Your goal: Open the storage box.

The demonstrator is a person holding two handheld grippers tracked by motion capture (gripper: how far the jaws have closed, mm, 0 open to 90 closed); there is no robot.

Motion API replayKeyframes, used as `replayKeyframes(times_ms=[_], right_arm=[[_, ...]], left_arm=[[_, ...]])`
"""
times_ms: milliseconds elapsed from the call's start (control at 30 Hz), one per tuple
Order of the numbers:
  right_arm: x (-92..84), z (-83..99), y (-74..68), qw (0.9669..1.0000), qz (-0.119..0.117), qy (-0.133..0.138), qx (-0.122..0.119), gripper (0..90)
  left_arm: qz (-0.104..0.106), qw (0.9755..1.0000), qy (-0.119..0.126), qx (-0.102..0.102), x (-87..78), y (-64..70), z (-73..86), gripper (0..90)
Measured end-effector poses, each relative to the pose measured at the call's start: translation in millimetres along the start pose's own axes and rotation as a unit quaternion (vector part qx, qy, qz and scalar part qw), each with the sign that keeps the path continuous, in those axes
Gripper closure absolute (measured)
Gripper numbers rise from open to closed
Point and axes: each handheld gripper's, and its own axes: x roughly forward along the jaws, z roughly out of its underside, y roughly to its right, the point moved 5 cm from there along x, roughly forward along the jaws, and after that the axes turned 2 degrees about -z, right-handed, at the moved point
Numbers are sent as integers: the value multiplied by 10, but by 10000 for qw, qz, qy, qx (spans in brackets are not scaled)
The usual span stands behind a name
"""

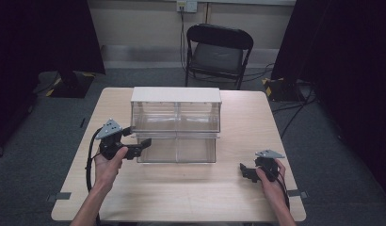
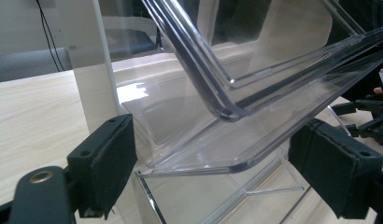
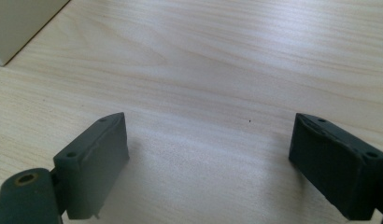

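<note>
A clear plastic drawer unit (image 1: 176,123) with a white top stands mid-table on a pale wooden table (image 1: 191,193), its 2 lower bins tipped open toward the person. The left gripper (image 1: 140,143), jaws spread wide, sits at the front left corner of the left tilted bin (image 2: 255,93) without clamping it. The right gripper (image 1: 244,170) rests well apart near the table's right front, jaws wide over bare wood.
</note>
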Motion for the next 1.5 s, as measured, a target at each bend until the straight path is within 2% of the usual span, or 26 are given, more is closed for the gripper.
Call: replayKeyframes(times_ms=[1500], right_arm=[[0,0,0,10000,-2,1,2,111]], left_arm=[[-17,10000,-48,16,-3,-3,1,152]])
